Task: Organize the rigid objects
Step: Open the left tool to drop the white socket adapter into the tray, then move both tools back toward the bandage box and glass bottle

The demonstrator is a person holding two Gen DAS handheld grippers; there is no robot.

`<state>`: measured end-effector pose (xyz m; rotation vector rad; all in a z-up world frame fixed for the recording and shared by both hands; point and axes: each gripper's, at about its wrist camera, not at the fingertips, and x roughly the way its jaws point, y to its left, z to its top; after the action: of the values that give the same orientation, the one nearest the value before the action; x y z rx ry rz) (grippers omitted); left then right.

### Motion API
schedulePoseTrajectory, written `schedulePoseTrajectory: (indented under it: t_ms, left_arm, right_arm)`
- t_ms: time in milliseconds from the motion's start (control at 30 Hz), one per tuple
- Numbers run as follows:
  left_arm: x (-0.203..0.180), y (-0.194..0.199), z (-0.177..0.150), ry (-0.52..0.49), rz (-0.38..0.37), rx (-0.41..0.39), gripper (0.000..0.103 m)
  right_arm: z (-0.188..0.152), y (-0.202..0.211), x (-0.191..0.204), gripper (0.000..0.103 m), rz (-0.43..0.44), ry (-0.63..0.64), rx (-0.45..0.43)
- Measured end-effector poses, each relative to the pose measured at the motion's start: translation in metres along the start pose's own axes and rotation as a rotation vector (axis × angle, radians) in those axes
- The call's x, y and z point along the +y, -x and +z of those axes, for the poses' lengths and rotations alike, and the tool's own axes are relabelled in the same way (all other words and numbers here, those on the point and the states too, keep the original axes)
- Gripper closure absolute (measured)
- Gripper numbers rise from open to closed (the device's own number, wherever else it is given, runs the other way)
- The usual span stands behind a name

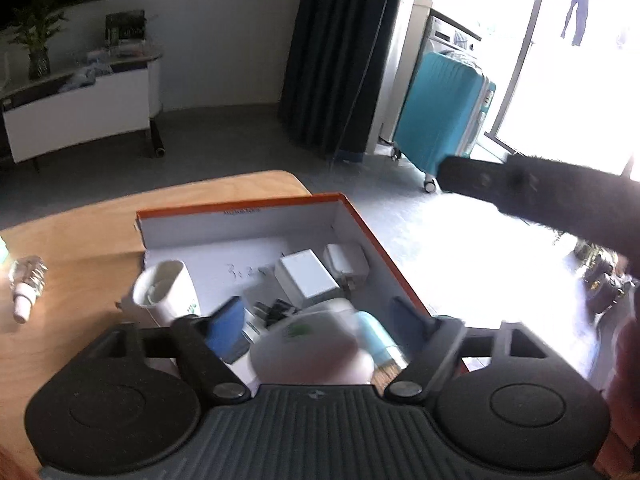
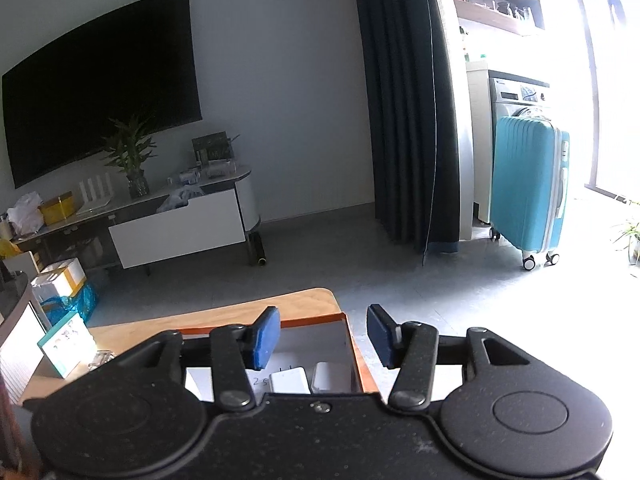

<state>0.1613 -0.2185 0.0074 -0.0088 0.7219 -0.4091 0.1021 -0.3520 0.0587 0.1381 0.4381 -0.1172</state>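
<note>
An orange-rimmed cardboard box (image 1: 248,206) with a white inside stands on the wooden table (image 1: 80,240). In it lie a tipped white paper cup (image 1: 168,292), a small white box (image 1: 306,280), a white charger (image 1: 346,262), dark clips (image 1: 276,312) and a light blue tube (image 1: 376,340). My left gripper (image 1: 318,326) hangs open over the box's near end. A blurred white round object (image 1: 312,352) lies between its blue pads, and neither pad presses on it. My right gripper (image 2: 323,336) is open and empty above the box's far right corner (image 2: 312,318).
A clear small bottle (image 1: 28,280) lies on the table left of the box. A teal-edged carton (image 2: 68,344) stands at the table's left end. A dark blurred arm (image 1: 560,200) reaches in from the right. A teal suitcase (image 2: 528,192) and a TV cabinet (image 2: 176,228) stand beyond on the floor.
</note>
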Motion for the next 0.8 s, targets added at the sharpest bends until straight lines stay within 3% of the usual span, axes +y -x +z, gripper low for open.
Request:
schedulePoseTrajectory:
  t_ms: [233,433,800]
  left_arm:
    - [0.011,0.015,0.001,0.034,0.057,0.011,0.009]
    - [0.021,0.032,0.005,0.032,0.135,0.01,0.001]
    - [0.057,0.058,-0.003,0.075,0.22,0.003,0.0]
  right_arm:
    - [-0.004,0.013,0.012,0.036,-0.025,0.005,-0.01]
    - [-0.006,0.018,0.028,0.021,-0.02,0.02,-0.007]
    - [-0.009,0.018,0.068,0.017,0.054,0.063,0.022]
